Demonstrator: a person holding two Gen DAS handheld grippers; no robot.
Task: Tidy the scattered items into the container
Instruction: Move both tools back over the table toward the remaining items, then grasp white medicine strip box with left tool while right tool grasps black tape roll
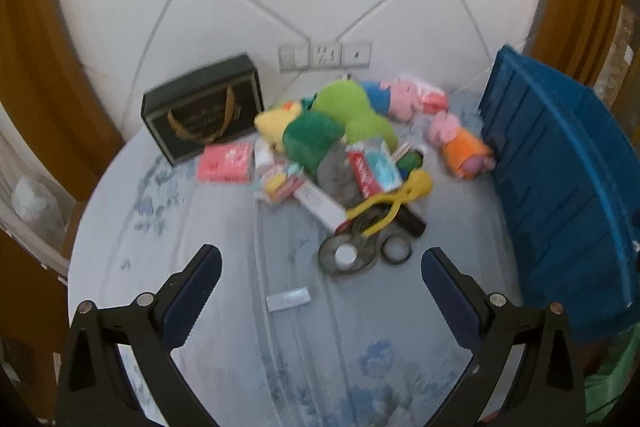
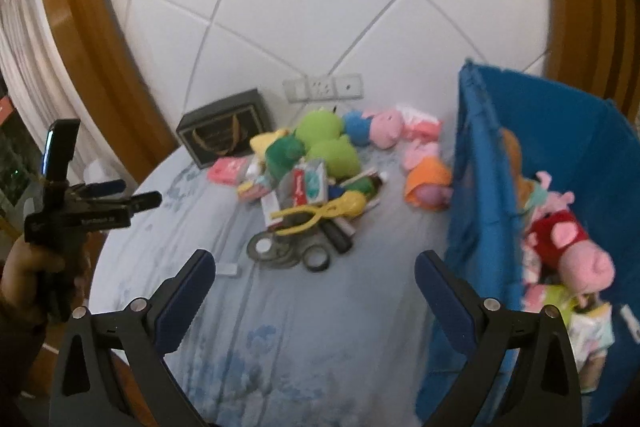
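the left gripper [image 1: 321,269] is a black frame with two angled fingers [image 1: 192,297], each faced with a dark blue, finely ribbed pad; round silver screws sit at the finger joints, two a side. the right gripper [image 2: 315,273] is built alike — black arms, blue pads [image 2: 185,301], silver screws. seen from the right wrist, the left one has a black pistol-style handle with small white lettering (too blurred to read) and a dark upright block on top.

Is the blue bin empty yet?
No. The blue bin already holds plush toys, including a pink pig in red.
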